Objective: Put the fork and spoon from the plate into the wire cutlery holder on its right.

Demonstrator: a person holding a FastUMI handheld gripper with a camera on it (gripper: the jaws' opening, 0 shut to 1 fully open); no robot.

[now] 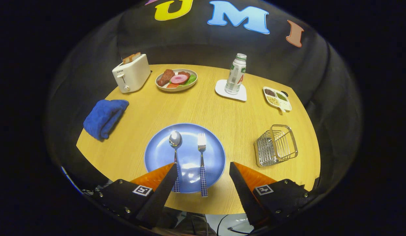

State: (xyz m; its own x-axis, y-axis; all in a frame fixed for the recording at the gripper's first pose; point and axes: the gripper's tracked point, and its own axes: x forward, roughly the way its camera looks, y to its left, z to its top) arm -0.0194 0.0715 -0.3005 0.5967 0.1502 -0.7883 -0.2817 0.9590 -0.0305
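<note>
A blue plate (160, 154) lies on the wooden table just ahead of my fingers. On it lie a spoon (175, 141) and, to its right, a fork (202, 154), both with checked handles pointing toward me. The spoon's handle end is partly hidden behind my left finger (163, 183). A wire cutlery holder (276, 145) stands on the table to the right of the plate. My gripper (203, 167) is open and holds nothing, hovering above the plate's near edge with the fork handle showing between the fingers.
A folded blue cloth (104, 118) lies left of the plate. At the back stand a white toaster (130, 72), a plate of food (176, 79), a bottle (236, 74) on a white coaster and a small divided dish (277, 98). Bare wood lies between plate and holder.
</note>
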